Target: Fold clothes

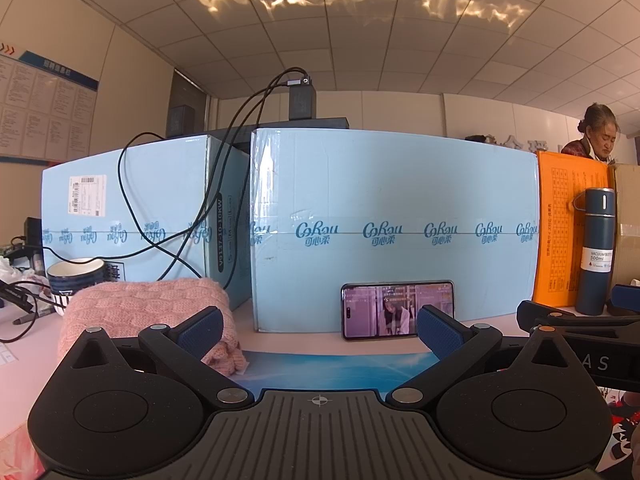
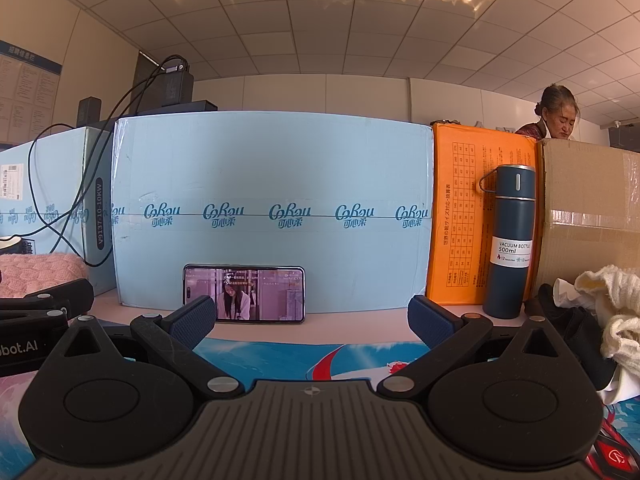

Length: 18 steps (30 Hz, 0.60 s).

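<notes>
Pink cable-knit sweater (image 1: 148, 308), bundled in a soft heap on the table (image 1: 296, 338), lying ahead and to the left of the left gripper (image 1: 318, 326), its near hem drooping just beside the left blue ribbed finger pad (image 1: 200, 330). Long axis of the heap running roughly left to right across the view. Seen from the right wrist only as a pink edge at far left (image 2: 40, 270), well apart from the right gripper (image 2: 312, 318). Left hand's tool judged the nearer for a first pinch.

Nearer the right gripper: crumpled cream-white garment (image 2: 612, 312) over something black, low at right, beside the dark blue vacuum bottle (image 2: 510, 248).

Fingers of both grippers spread wide, holding nothing, touching nothing; blue printed mat (image 2: 300, 354) showing in the gap between each pair. Both tools level, side by side, facing the pale blue cardboard cartons (image 1: 392, 224) and the phone propped sideways (image 1: 398, 310) against them.

Folding apparently not yet begun; next move likely calling for a swing leftward to the pink knit or rightward to the cream pile.
</notes>
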Each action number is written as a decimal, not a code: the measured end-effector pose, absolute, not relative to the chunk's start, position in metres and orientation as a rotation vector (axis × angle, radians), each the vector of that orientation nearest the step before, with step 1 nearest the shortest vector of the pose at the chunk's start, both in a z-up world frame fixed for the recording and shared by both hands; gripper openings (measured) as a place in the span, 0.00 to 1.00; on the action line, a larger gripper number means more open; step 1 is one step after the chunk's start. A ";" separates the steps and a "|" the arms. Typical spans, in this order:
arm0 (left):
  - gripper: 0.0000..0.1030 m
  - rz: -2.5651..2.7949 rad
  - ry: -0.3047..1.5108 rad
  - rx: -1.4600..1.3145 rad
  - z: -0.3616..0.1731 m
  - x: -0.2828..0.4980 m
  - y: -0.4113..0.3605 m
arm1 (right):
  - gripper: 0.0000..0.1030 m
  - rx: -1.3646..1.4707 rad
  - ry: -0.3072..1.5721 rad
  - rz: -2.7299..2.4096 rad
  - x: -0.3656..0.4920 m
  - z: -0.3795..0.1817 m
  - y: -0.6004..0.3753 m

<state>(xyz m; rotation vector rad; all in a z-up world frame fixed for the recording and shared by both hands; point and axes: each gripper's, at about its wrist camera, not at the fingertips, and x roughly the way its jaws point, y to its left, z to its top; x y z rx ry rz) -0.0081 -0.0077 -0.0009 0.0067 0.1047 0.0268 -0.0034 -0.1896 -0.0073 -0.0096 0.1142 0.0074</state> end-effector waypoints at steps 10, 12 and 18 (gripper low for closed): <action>1.00 0.027 0.102 0.009 -0.001 -0.009 -0.008 | 1.00 -0.012 0.114 0.007 -0.003 -0.007 -0.189; 1.00 0.028 0.101 0.008 -0.001 -0.009 -0.008 | 1.00 -0.012 0.114 0.007 -0.003 -0.007 -0.189; 1.00 0.029 0.102 0.010 -0.001 -0.009 -0.009 | 1.00 -0.012 0.114 0.007 -0.003 -0.007 -0.189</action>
